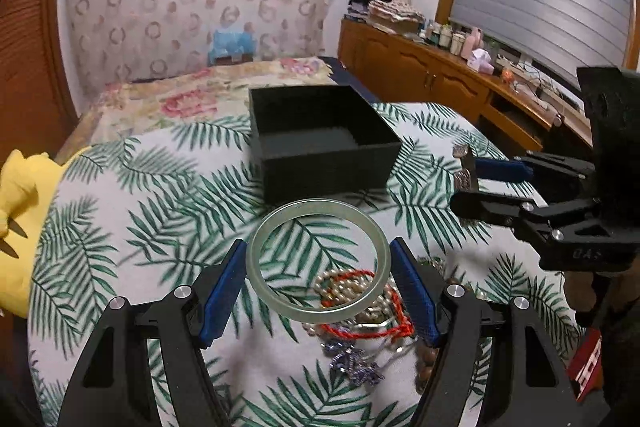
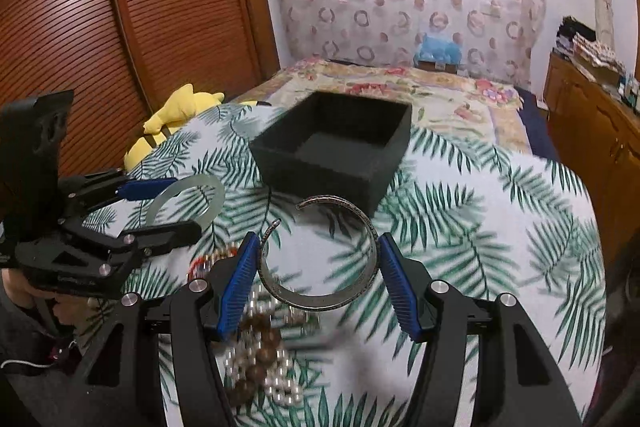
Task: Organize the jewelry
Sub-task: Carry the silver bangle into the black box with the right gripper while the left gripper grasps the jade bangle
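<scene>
My left gripper is shut on a pale green jade bangle, held above a pile of jewelry: pearls, red cord, purple beads. My right gripper is shut on an open silver cuff bracelet, held above pearls and brown beads. An open black box, seemingly empty, stands just beyond both on the leaf-print cloth; it also shows in the right wrist view. The right gripper shows at the right of the left wrist view, the left gripper with the bangle at the left of the right wrist view.
The leaf-print cloth covers a rounded surface in front of a floral bed. A yellow plush toy lies at the left edge. A wooden cabinet with clutter runs along the right wall. A slatted wardrobe stands on the left.
</scene>
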